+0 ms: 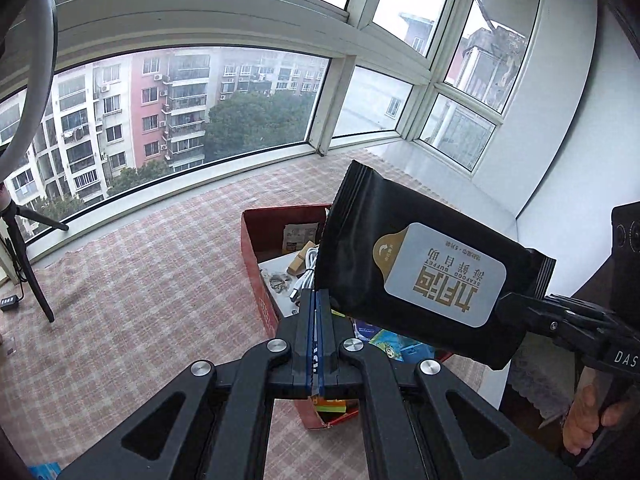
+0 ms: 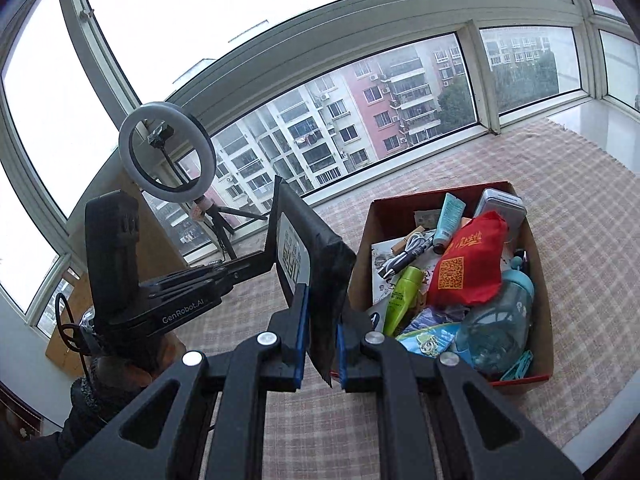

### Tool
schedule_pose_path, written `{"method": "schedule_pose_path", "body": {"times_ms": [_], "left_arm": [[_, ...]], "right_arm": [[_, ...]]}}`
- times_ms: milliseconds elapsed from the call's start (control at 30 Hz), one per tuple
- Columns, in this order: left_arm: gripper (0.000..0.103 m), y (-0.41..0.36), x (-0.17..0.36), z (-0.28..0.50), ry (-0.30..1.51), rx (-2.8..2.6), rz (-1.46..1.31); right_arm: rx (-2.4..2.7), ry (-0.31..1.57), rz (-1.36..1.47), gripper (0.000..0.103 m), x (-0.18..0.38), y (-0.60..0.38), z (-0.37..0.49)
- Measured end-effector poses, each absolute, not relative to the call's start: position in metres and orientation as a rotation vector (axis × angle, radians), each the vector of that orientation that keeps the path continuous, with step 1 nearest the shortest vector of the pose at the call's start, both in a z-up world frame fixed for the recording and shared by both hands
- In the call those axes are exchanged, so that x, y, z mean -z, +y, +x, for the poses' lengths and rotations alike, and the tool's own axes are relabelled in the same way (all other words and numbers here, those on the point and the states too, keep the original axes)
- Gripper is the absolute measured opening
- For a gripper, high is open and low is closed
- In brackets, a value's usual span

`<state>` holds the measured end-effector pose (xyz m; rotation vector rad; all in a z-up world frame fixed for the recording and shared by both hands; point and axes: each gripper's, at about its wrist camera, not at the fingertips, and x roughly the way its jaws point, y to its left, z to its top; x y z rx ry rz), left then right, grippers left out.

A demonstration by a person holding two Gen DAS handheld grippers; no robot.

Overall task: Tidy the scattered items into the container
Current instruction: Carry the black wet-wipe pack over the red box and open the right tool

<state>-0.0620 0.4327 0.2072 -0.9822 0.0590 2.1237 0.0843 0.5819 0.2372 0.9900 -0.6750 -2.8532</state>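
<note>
Holding one black packet between two grippers above the red box

Gripping with both hands, I carry a single black packet [image 1: 424, 264] over the checked cloth [image 1: 140, 280]. My right gripper [image 2: 323, 340] pinches its lower edge between blue pads, jaws narrow. My left gripper [image 1: 316, 312] is pressed fully together on the packet's sealed end. One red box [image 2: 540, 280] sits just beyond the packet. Inside it I count one red bag [image 2: 472, 264], one green bottle [image 2: 402, 296], one pale tube [image 2: 448, 220], one white cable [image 2: 404, 256] and one blue bottle [image 2: 504, 320]. One ring light [image 2: 166, 146] stands by the window.
</note>
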Motion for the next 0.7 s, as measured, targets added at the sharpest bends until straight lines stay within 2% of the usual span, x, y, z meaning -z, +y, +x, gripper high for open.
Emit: {"method": "schedule_pose_path", "body": {"times_ms": [433,500,533,600,633,667,700], "left_arm": [[0.000,0.502,-0.167,-0.120,0.134,-2.134,-1.097],[0.004,0.509,-0.159,-0.131,0.177,-2.144,-1.159],[0.005,0.511,-0.155,-0.136,0.187,-2.149,-1.199],[0.003,0.512,-0.153,-0.140,0.179,-2.154,-1.209],[0.003,0.512,-0.153,-0.139,0.180,-2.154,-1.198],[0.003,0.511,-0.155,-0.137,0.182,-2.155,-1.187],[0.003,0.511,-0.156,-0.135,0.186,-2.154,-1.177]], "right_arm": [[2.826,-0.777,1.102,0.012,-0.193,0.653,0.032],[2.807,-0.750,1.139,0.012,-0.185,0.650,0.024],[2.819,-0.721,1.167,0.015,-0.182,0.648,0.021],[2.940,-0.637,1.237,0.034,-0.181,0.645,0.020],[2.999,-0.600,1.257,0.052,-0.182,0.644,0.021],[3.032,-0.586,1.252,0.059,-0.184,0.644,0.023],[3.038,-0.590,1.245,0.059,-0.185,0.645,0.024]]}}
